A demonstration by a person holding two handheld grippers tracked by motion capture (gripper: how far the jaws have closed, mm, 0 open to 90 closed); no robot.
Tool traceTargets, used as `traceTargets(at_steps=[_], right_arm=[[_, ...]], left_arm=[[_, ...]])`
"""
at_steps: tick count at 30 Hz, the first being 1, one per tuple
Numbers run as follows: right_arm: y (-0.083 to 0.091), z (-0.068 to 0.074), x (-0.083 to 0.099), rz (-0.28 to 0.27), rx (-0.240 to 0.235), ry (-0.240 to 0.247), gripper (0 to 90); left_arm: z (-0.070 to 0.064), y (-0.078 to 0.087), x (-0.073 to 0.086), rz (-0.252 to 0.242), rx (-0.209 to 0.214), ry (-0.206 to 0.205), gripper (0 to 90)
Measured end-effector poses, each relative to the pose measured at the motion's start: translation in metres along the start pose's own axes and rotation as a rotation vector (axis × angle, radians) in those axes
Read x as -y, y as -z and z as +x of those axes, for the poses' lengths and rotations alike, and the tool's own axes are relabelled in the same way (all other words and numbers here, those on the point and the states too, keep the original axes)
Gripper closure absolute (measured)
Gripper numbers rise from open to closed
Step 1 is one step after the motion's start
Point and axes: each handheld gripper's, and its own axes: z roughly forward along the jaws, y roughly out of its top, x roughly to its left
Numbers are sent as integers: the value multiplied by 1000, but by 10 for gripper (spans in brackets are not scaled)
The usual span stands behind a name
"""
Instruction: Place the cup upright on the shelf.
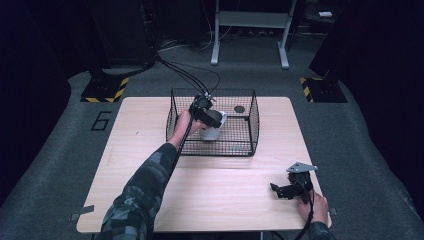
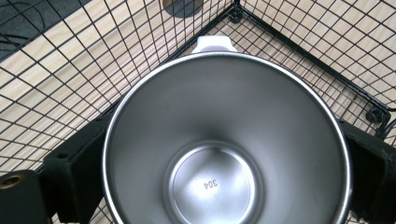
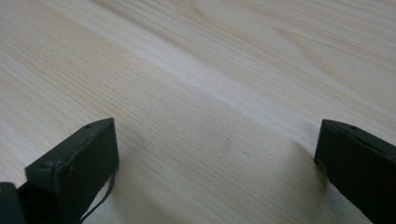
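Observation:
A white cup with a steel inside stands in the black wire basket at the middle back of the table. I look straight down into the cup in the left gripper view, and its white handle points away. My left gripper reaches into the basket from above, and its black jaws press both sides of the cup. My right gripper rests low at the table's front right. It is open, with bare wood between its jaws.
A dark round disc lies on the basket floor in its far right corner. The basket's wire walls stand close around the cup. The light wooden table spreads between the basket and the right gripper.

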Motion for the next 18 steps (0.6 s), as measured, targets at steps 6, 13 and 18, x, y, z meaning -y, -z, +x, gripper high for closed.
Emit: traceTargets(at_steps=[6, 13, 18], right_arm=[[0, 0, 0, 1, 0, -1, 0], [0, 0, 0, 1, 1, -1, 0], [0, 0, 0, 1, 1, 1, 0]], left_arm=[[0, 3, 5, 14, -6, -19, 60], [0, 6, 11, 2, -4, -20, 59], [-3, 6, 14, -11, -13, -21, 58]])
